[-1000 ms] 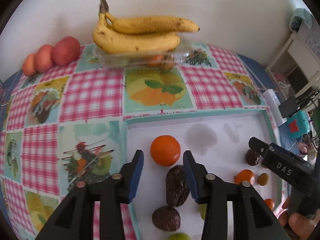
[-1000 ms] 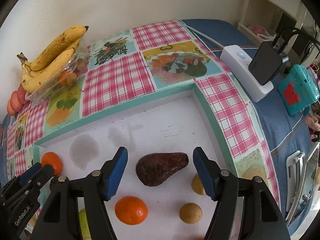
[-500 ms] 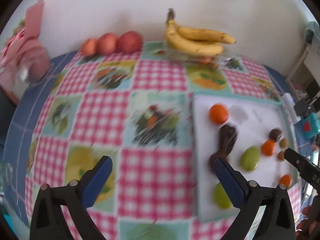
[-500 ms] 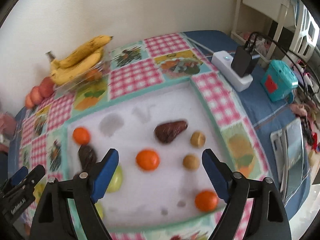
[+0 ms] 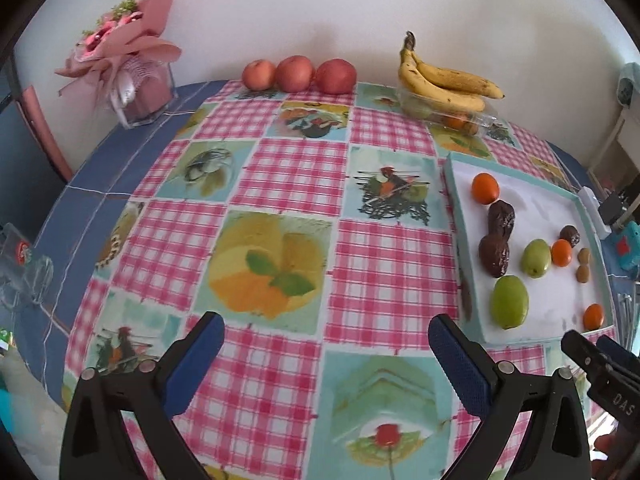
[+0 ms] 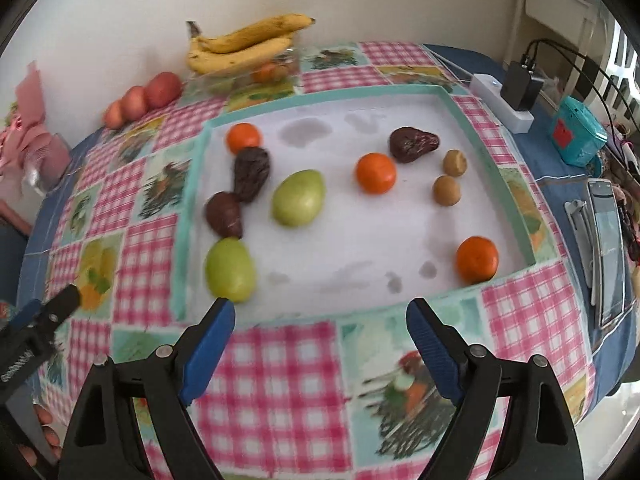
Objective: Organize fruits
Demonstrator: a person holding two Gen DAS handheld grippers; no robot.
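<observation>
A white tray (image 6: 360, 240) with a teal rim lies on the checked tablecloth. On it are three oranges (image 6: 376, 172), two green fruits (image 6: 298, 198), three dark brown fruits (image 6: 251, 172) and two small brown fruits (image 6: 447, 190). The tray also shows in the left wrist view (image 5: 560, 204) at the right. My left gripper (image 5: 326, 344) is open and empty over the tablecloth, left of the tray. My right gripper (image 6: 320, 330) is open and empty above the tray's near edge.
Bananas (image 5: 444, 80) lie on a clear box at the back by the wall. Three red apples (image 5: 298, 74) stand to their left, and a pink bouquet (image 5: 124, 52) farther left. A power strip (image 6: 504, 100), teal box (image 6: 576, 132) and phone (image 6: 608, 248) lie right of the tray.
Both grippers have pulled back and up from the tray and opened wider. The left one moved from over the dark fruit to the tablecloth at the left; the right left the dark fruit.
</observation>
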